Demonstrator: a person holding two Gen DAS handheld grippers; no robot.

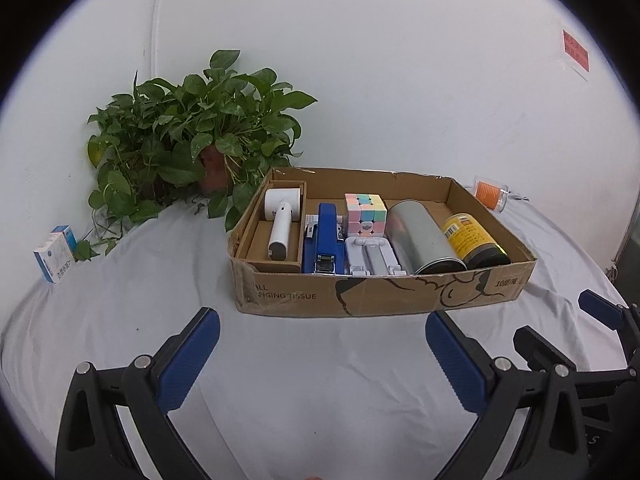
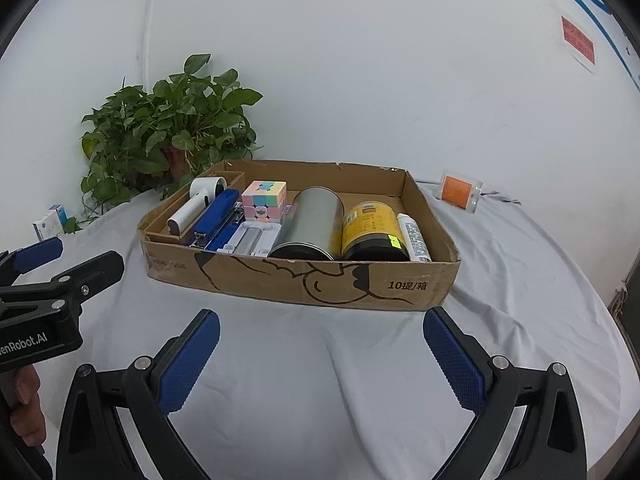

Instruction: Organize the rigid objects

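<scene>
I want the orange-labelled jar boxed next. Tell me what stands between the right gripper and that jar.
Nothing visible blocks it. The right gripper, jaws open, hovers over bare cloth in front of the box. The jar lies on its side beyond the box's right wall, with open cloth between; only the box's front right corner sits near that path.

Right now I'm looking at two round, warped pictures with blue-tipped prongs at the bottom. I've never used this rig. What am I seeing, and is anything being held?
Each picture comes from a fisheye camera on a hand-held gripper, looking along its two fingers. One shows the left gripper, the other the right gripper; both are open and hold nothing. On the white cloth sits a cardboard box with a stapler, cube, silver can, yellow jar and more inside. A plant stands behind it.
</scene>
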